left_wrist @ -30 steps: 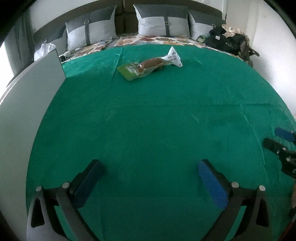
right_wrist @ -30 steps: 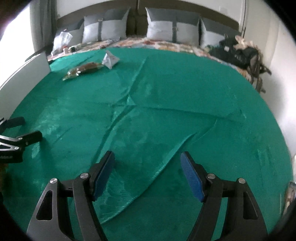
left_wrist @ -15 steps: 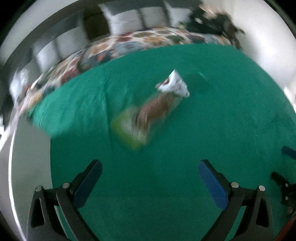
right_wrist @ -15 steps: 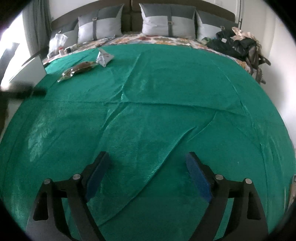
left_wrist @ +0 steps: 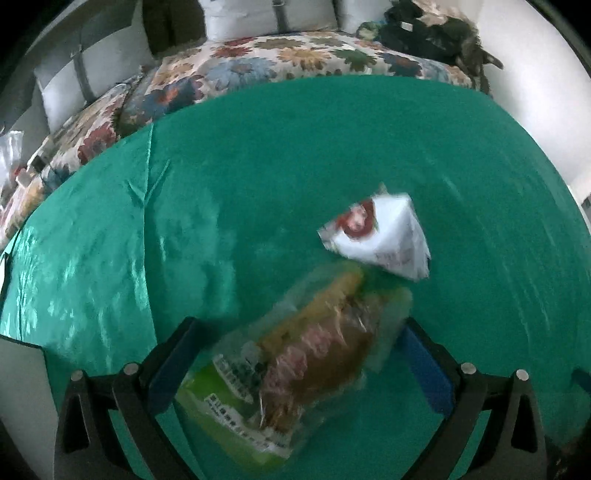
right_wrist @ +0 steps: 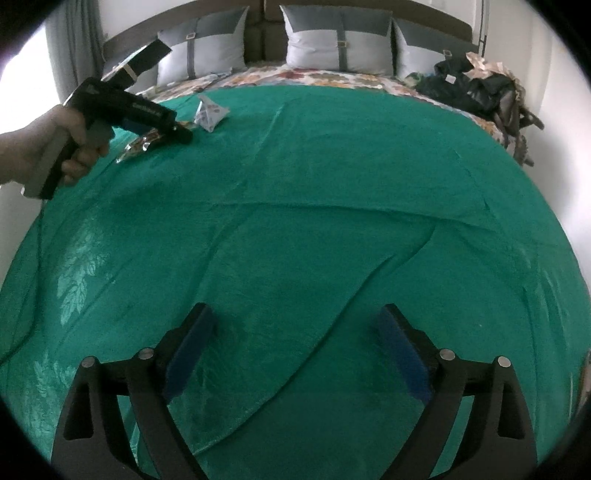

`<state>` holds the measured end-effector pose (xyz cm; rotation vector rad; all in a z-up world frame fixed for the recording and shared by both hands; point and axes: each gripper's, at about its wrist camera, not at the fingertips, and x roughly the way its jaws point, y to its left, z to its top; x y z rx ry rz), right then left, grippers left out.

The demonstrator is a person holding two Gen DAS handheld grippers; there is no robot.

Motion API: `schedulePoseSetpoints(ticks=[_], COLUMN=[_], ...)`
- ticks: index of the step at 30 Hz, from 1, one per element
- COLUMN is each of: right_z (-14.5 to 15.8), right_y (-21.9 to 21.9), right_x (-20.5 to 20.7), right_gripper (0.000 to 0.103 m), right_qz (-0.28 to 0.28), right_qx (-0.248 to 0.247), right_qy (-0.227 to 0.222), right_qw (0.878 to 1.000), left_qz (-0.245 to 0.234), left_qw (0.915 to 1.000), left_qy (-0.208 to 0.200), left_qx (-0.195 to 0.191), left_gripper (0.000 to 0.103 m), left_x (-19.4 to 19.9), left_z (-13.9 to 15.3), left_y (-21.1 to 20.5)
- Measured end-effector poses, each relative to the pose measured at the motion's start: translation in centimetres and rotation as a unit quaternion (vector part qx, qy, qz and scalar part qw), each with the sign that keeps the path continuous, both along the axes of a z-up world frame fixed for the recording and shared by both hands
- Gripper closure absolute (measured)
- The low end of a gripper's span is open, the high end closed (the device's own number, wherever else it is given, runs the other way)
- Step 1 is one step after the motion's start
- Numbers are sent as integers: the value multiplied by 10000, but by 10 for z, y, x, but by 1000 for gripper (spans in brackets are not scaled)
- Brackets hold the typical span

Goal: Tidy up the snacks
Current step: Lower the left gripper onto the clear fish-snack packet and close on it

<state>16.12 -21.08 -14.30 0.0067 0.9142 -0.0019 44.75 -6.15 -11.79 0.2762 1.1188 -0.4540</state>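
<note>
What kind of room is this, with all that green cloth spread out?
It looks like a bedroom. The green blanket covers a wide bed, with grey pillows against a dark headboard and a floral bedsheet showing beyond it. Two packaged snacks lie on the blanket.

Both hand-held grippers (left_wrist: 295, 354) (right_wrist: 295, 350) wide open

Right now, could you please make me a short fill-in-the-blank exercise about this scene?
1. The clear-wrapped bread snack packet lies between the left gripper's ____ jaws.
2. The white triangular snack packet lies on a ____ blanket.
3. Between the right gripper's jaws lies only ____.

Missing words: open; green; blanket
</note>
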Motion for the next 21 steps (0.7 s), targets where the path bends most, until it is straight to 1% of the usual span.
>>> schedulePoseSetpoints(ticks=[1, 2, 3, 5, 7, 9, 11, 14, 18, 21], right_z=[0, 0, -1, -1, -1, -1, -1, -1, -1, -1], right_y=[0, 0, 1, 0, 0, 0, 0, 0, 0, 0], right_x=[0, 0, 0, 0, 0, 0, 0, 0, 0, 0], right_gripper=[9, 9, 9, 9, 9, 9, 9, 9, 9, 9], right_qz=[-2, -3, -2, -1, 1, 2, 3, 3, 3, 3], right_qx=[0, -1, -4, -3, -3, -2, -2, -3, -3, -3], right_qy=[1, 1, 1, 2, 3, 3, 3, 4, 4, 4], right_qw=[10000, 10000, 10000, 10000, 10000, 10000, 10000, 10000, 10000, 10000], left_qz=[-75, -132, -60, 254, 454, 718, 1143, 1641, 1998, 2162], left_qw=[9999, 9997, 9997, 9992, 9985, 9967, 9924, 9854, 9788, 9748], left_qy=[-75, -177, -208, -85, -138, -111, -42, 7, -142, -292], left_qx=[18, -46, -115, -293, -269, -358, -460, -450, -417, -456], left_gripper=[10, 30, 40, 42, 43, 43, 43, 43, 42, 40], left_x=[-6, -12, -15, -22, -40, -59, -86, -140, -199, -221], left_z=[1, 4, 7, 10, 9, 8, 8, 8, 5, 0], left_y=[-1, 0, 2, 12, 19, 29, 45, 67, 91, 102])
